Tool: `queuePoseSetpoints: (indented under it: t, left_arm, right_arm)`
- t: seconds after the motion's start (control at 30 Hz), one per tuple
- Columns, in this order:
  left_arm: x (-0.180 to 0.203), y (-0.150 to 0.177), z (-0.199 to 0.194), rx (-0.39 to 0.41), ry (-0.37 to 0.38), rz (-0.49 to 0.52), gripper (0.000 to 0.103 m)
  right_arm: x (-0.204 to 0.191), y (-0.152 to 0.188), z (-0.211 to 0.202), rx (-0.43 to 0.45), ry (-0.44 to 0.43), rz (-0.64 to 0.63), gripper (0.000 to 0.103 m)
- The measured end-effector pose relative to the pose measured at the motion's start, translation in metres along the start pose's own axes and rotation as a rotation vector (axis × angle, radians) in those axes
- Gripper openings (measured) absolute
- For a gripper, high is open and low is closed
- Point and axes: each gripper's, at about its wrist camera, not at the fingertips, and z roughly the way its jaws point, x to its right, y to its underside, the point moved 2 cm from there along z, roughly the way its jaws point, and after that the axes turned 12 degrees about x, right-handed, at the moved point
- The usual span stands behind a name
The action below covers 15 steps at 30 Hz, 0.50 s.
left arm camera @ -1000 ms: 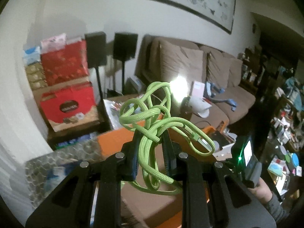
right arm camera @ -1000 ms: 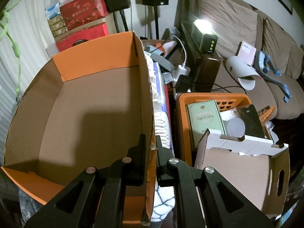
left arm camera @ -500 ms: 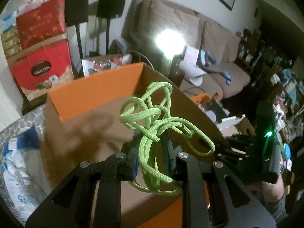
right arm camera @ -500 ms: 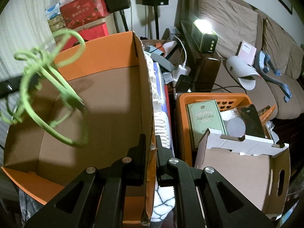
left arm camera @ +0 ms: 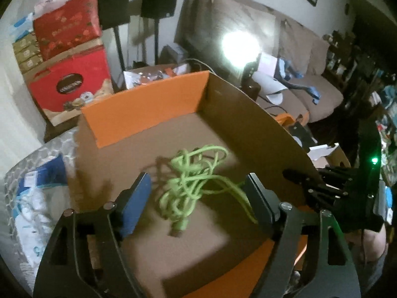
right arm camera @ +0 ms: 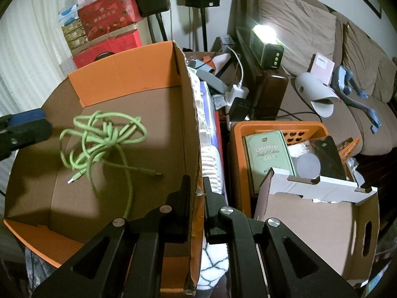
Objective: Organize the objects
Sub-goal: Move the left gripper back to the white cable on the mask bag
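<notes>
A tangled green cable [left arm camera: 193, 188] lies loose inside a large open cardboard box with orange flaps [left arm camera: 148, 104]. My left gripper [left arm camera: 198, 201] is open above the box, jaws wide apart, with the cable below and between them. In the right wrist view the cable [right arm camera: 104, 141] rests on the box floor, and a left gripper finger [right arm camera: 24, 129] shows at the far left. My right gripper [right arm camera: 197, 193] is shut on the box's right wall [right arm camera: 191, 134], pinching the cardboard edge.
An orange crate [right arm camera: 280, 126] holding a green "Soft" box and a white-edged cardboard box [right arm camera: 317, 213] stands to the right. Red gift boxes [right arm camera: 109, 19], speakers on stands, a lamp [right arm camera: 265, 47] and a brown sofa [right arm camera: 310, 37] lie behind. Patterned bedding lies at the left [left arm camera: 34, 193].
My left gripper moved over the box and opened, and the green cable dropped from it onto the box floor. The right gripper stayed clamped on the box wall.
</notes>
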Motion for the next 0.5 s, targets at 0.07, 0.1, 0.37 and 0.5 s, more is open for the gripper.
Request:
queuePoseSetpoints:
  t: [0.07,0.1,0.37,0.5]
  left_arm:
    - [-0.01,-0.002,-0.015,0.032,-0.03,0.0,0.082]
    - [-0.017,-0.003,-0.024,0.052,-0.054,0.0,0.085]
    - [-0.089,0.003,-0.067,0.086,-0.275,-0.011,0.095]
    - [-0.127,0.013,-0.076,0.064,-0.318,-0.073,0.095]
  right_arm:
    - [0.0,0.0,0.0,0.0,0.0,-0.001,0.008]
    - [0.0,0.0,0.0,-0.001,0.0,-0.001,0.008]
    - [0.0,0.0,0.0,0.0,0.002,-0.001,0.008]
    - [0.0,0.0,0.0,0.0,0.001,-0.001,0.008]
